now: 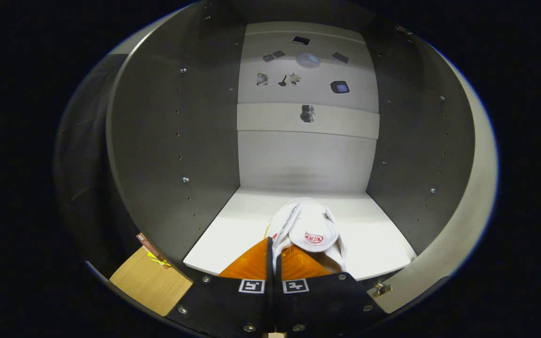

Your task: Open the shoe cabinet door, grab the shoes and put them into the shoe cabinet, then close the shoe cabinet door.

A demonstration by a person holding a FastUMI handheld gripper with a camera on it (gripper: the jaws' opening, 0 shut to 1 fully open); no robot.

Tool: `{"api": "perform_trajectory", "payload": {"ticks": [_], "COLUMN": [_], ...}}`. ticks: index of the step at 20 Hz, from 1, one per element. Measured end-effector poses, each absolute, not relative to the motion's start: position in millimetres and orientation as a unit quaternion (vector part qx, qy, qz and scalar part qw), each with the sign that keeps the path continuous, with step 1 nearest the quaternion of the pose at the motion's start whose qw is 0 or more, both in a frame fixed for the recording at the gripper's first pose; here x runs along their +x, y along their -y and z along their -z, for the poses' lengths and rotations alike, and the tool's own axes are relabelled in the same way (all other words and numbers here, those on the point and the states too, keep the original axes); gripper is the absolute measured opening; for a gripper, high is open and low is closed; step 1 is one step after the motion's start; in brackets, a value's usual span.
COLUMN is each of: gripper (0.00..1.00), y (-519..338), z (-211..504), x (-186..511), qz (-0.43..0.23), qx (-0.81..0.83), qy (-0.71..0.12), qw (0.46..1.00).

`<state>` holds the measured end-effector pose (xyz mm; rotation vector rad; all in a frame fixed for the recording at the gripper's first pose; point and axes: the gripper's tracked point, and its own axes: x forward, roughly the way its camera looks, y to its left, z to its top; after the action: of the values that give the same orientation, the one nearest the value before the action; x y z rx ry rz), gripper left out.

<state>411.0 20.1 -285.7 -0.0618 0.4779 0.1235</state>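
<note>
My tool (pixel 274 256) sits at the mouth of the open grey shoe cabinet (pixel 176 141), its 2 orange fingers (pixel 251 265) drawn almost together, with only a thin dark slit between them. A fold of the white fabric shoe (pixel 309 230) with a red printed mark runs down into that slit, so I read the tool as clamped on the shoe's near edge.

The shoe rests on the cabinet's white bottom shelf (pixel 233 234), near the shelf's front edge and about midway between the 2 grey side walls. It lies just ahead of the fingertips and leans a little to the right finger's side. I cannot tell whether the shoe's full weight is on the shelf.

White back panel (pixel 305 155) beyond, with small dark cut-outs (pixel 307 113) in its upper part. A light wooden board (pixel 150 284) shows outside the cabinet's front left corner.
</note>
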Motion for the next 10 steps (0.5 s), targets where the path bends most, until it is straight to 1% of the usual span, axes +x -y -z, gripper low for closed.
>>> {"api": "perform_trajectory", "payload": {"ticks": [3, 10], "gripper": [0.00, 0.00], "y": [-23, -20], "z": [292, 297], "x": [439, 475], "qz": [-0.062, -0.063], "qx": [-0.030, -0.034], "qy": [-0.242, -0.237], "qw": [0.968, 0.969]}}
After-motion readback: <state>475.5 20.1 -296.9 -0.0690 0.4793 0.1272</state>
